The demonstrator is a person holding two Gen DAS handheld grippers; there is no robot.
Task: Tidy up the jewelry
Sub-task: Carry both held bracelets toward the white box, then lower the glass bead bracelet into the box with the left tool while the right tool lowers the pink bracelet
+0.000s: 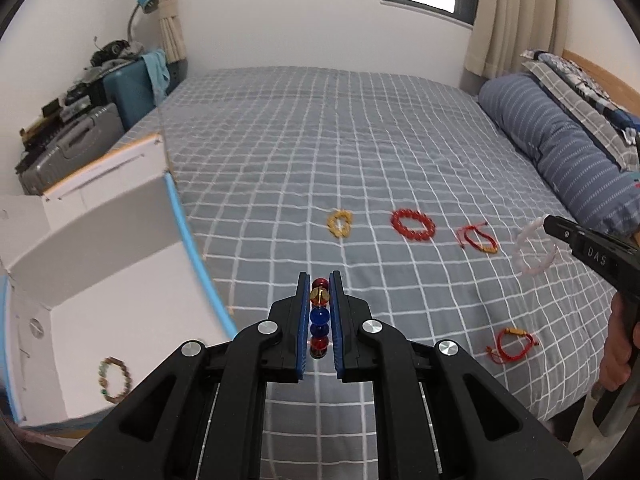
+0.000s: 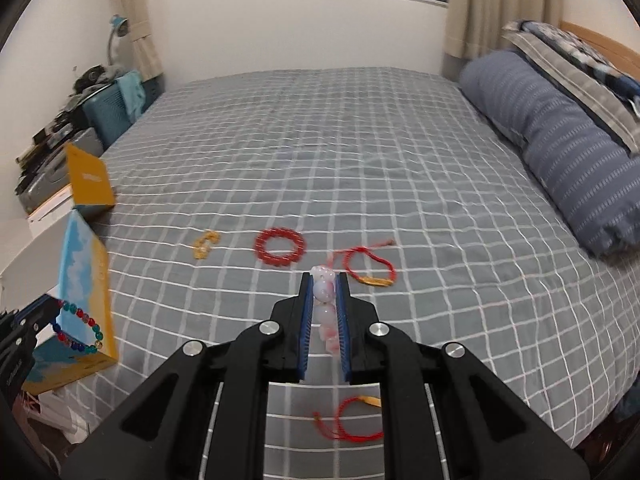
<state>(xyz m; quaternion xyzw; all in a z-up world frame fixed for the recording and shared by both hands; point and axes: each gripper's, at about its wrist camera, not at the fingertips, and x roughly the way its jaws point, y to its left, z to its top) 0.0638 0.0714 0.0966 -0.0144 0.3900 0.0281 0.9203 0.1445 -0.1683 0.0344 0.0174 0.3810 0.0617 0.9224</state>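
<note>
Glossy glass-like multicolour bracelet (image 1: 319, 320); matt checked cloth bedsheet (image 1: 320, 152).

A wide bed (image 1: 320, 128) covered with a grey sheet crossed by a white grid carries everything. Lying flat on it, in a loose row, are a small yellow beaded bracelet (image 1: 340, 223), a red beaded bracelet (image 1: 413, 224) just to its right, and a red cord bracelet with a gold charm (image 1: 479, 239) further right. Nearer the front edge lies a second red cord bracelet with a gold clasp (image 1: 511, 344). A long blue striped bolster pillow (image 1: 556, 140) rests along the right side. At the left edge sits an open white cardboard box with blue trim (image 1: 120, 264).
</note>
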